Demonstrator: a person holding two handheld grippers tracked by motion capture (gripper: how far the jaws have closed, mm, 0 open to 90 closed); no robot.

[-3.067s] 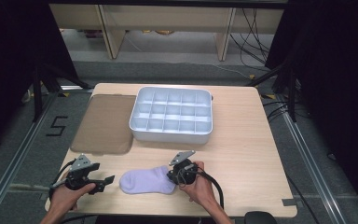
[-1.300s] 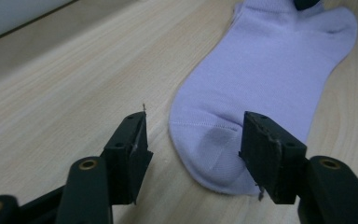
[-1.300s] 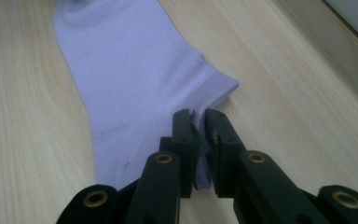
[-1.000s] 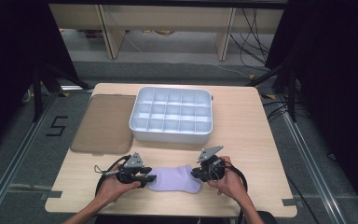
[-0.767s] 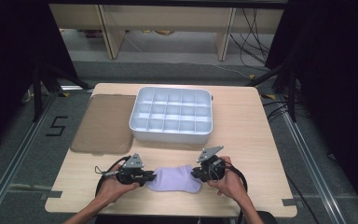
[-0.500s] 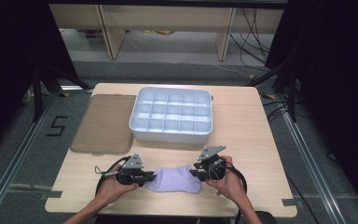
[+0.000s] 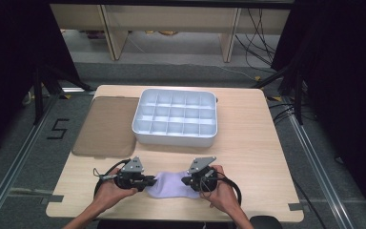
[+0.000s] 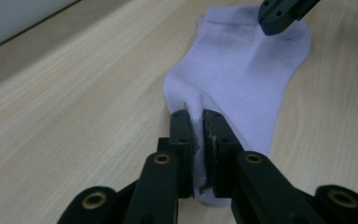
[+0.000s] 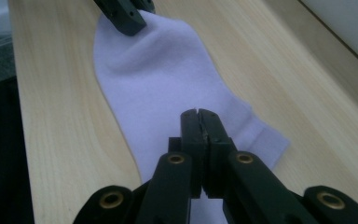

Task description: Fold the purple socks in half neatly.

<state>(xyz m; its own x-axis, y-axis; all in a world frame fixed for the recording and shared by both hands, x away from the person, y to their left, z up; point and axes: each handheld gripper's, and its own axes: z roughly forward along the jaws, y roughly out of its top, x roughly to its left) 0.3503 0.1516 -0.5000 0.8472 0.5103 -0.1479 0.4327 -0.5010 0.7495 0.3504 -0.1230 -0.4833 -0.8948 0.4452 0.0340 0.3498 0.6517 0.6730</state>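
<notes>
A pale lilac ankle sock [image 7: 171,187] lies flat near the front edge of the wooden table [image 7: 252,152]. My left gripper [image 7: 148,182] is at the sock's left end and my right gripper [image 7: 186,182] at its right end. In the left gripper view the jaws are shut on a pinched fold of the sock [image 8: 242,70] at its toe end, with the gripper [image 8: 199,117] low on the table. In the right gripper view the gripper [image 9: 199,114] is shut on the sock [image 9: 163,74] near its ribbed cuff. Each view shows the other gripper's tip at the sock's far end.
A white tray [image 7: 171,139] divided into several compartments stands at the table's middle back. A brown mat [image 7: 107,126] lies to its left. The table's front edge runs just below my hands.
About three seconds ago the left gripper stood apart, left of the sock; it has since come right onto the toe end. The sock and right gripper shifted slightly right. Over the last second nothing moved.
</notes>
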